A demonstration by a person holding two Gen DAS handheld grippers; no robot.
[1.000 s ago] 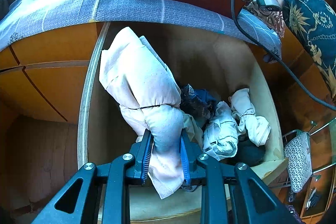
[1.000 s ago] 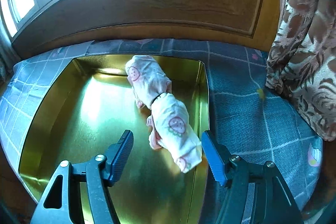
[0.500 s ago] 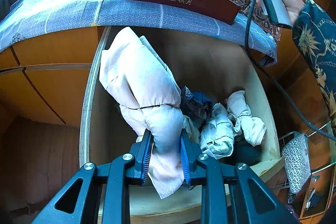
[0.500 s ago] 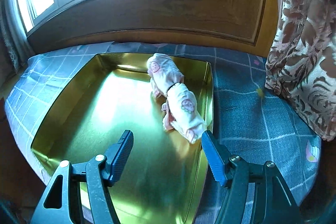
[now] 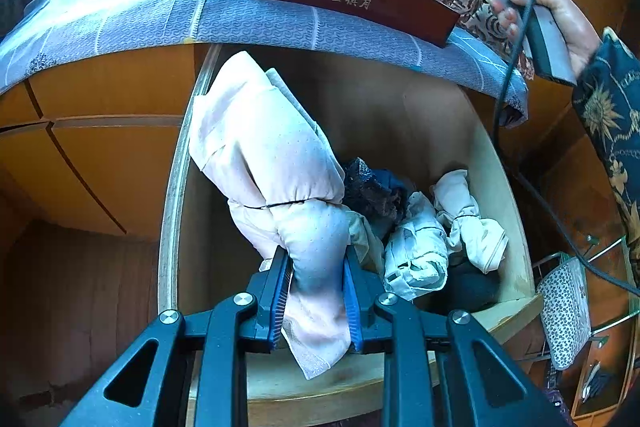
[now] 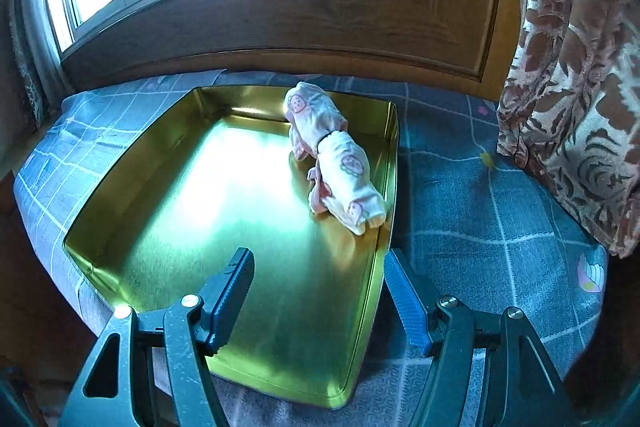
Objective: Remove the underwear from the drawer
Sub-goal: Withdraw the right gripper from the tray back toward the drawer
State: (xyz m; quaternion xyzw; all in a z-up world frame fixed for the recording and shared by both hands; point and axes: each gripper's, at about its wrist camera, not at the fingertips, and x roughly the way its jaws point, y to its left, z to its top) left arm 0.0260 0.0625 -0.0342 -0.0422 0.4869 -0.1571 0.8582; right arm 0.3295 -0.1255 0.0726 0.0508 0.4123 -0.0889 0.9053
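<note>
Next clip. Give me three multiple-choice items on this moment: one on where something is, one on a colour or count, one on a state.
1. Where does the strawberry-print bundle lie?
A. in the gold tray
B. in the drawer
C. on the curtain

2. What colour is the bundle in the left gripper?
A. black
B. pale pink
C. green

3. How is the right gripper?
A. shut on cloth
B. open, empty
C. shut on the tray

Key: A, it rests on the tray floor; B, the held pale pink bundle; B, its fingers are apart with nothing between.
</note>
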